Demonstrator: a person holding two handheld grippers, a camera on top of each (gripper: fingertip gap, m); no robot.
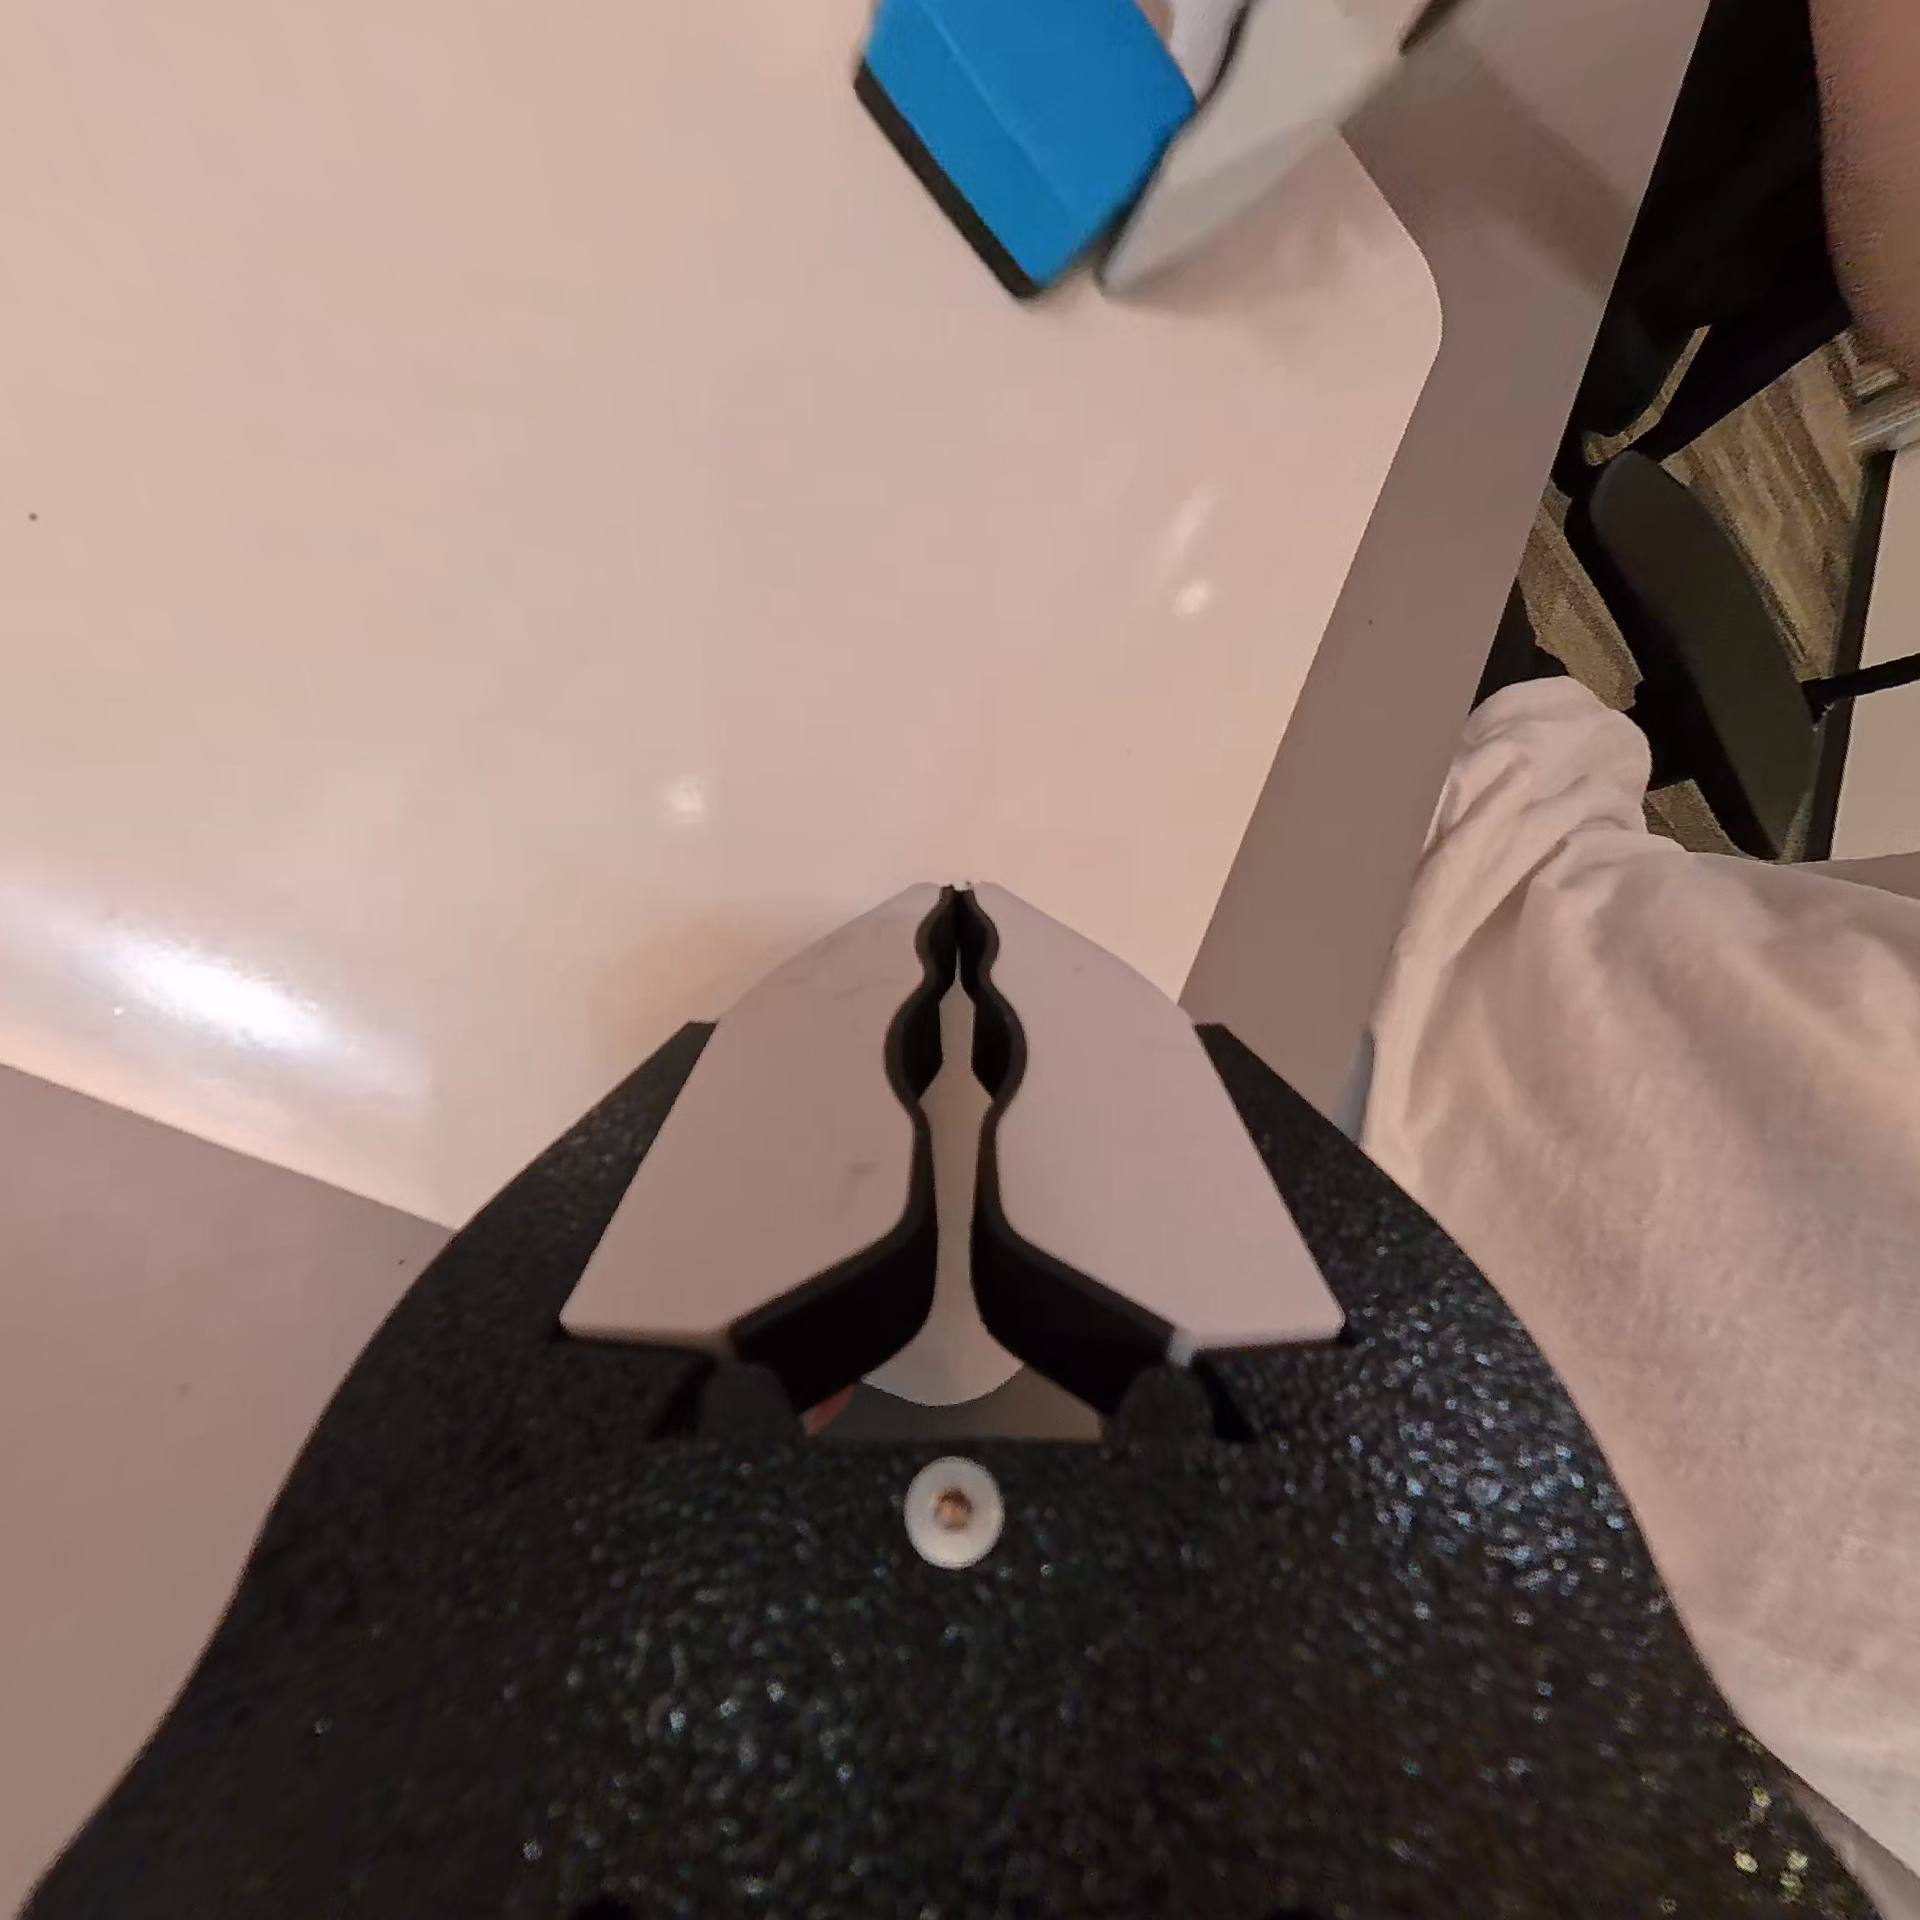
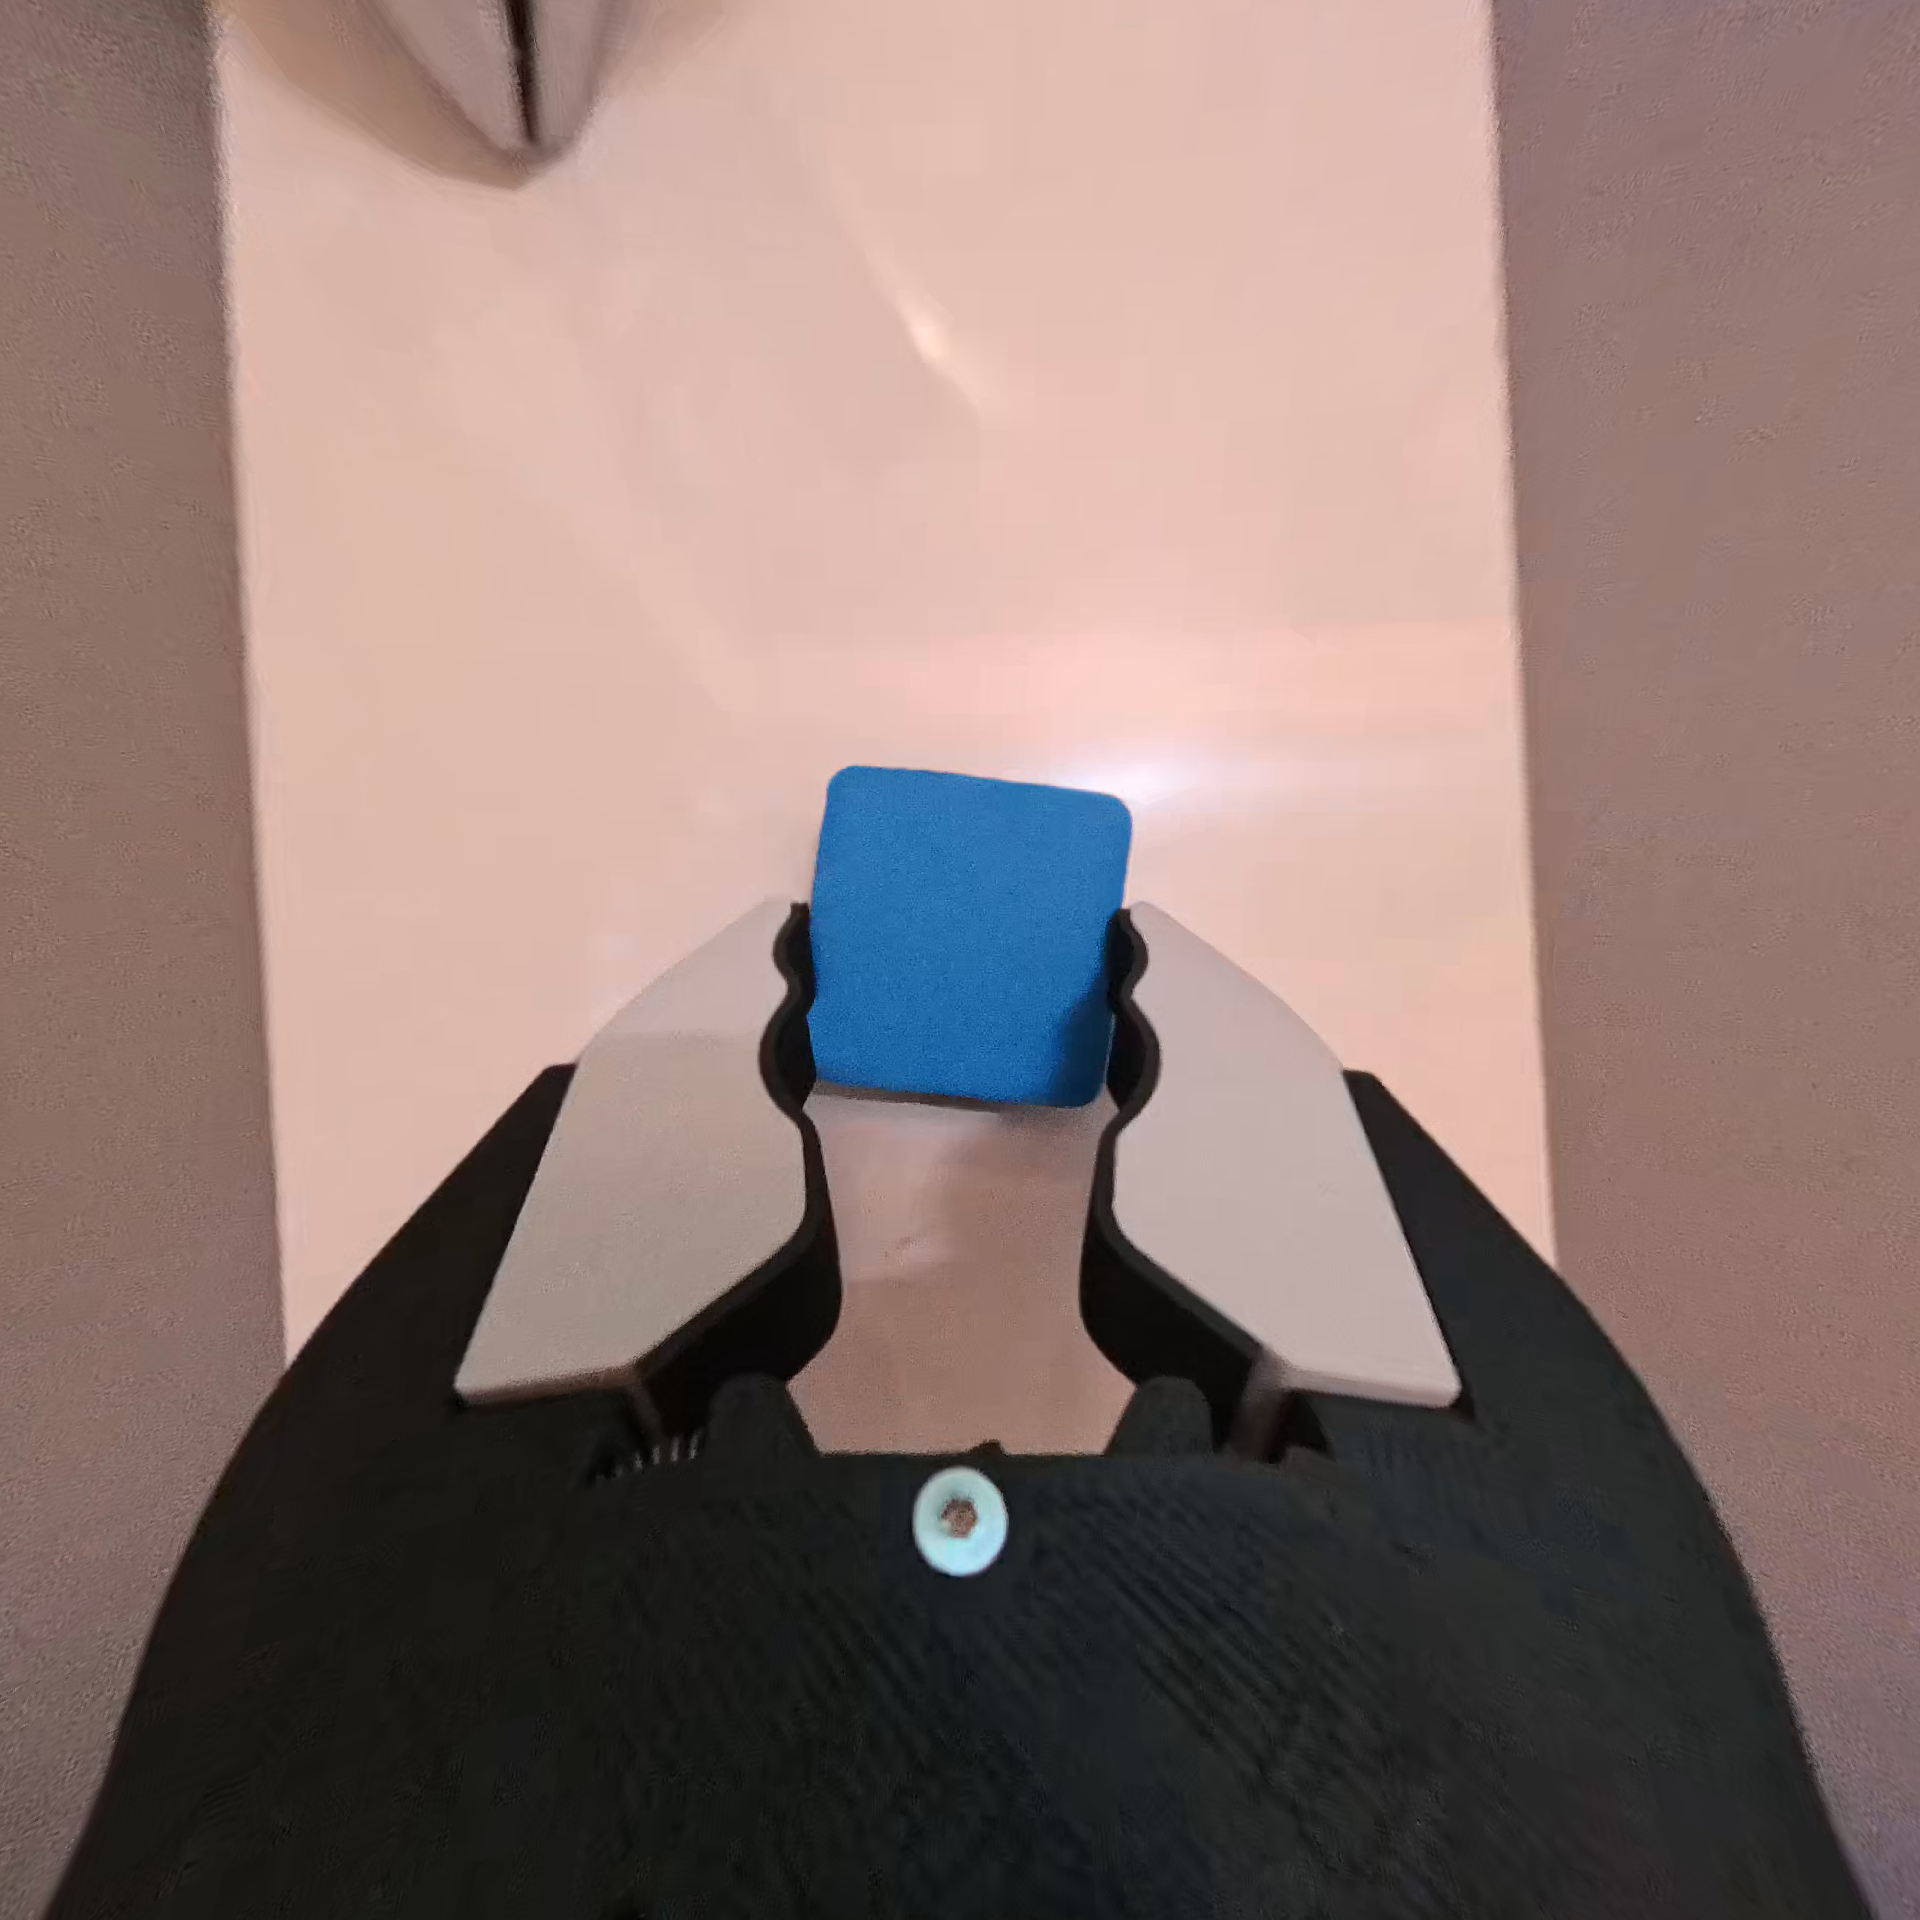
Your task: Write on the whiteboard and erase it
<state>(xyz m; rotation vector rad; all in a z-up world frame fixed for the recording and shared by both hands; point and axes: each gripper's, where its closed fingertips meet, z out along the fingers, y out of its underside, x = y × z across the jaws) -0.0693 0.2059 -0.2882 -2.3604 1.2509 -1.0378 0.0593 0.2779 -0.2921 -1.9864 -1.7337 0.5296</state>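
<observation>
The whiteboard [image 1: 520, 520] lies flat on a grey table [image 1: 156, 1247]; its glossy surface shows no marks in either view [image 2: 831, 468]. My right gripper [image 2: 961, 935] is shut on a blue eraser [image 2: 961, 935] with a black felt underside and holds it on or just above the board. The eraser also shows in the left wrist view [image 1: 1023, 125], held by the right gripper's grey fingers [image 1: 1236, 135]. My left gripper [image 1: 958, 891] is shut and empty over the board's near edge. It shows at the top of the right wrist view [image 2: 520, 135]. No marker is in view.
The board's rounded corner [image 1: 1423, 312] sits close to the table edge [image 1: 1455, 540]. A person's light-clothed leg [image 1: 1662, 1247] is beside the table at the right. A black chair [image 1: 1694, 644] stands on the carpet beyond it. Left tips to right tips: about 15 centimeters.
</observation>
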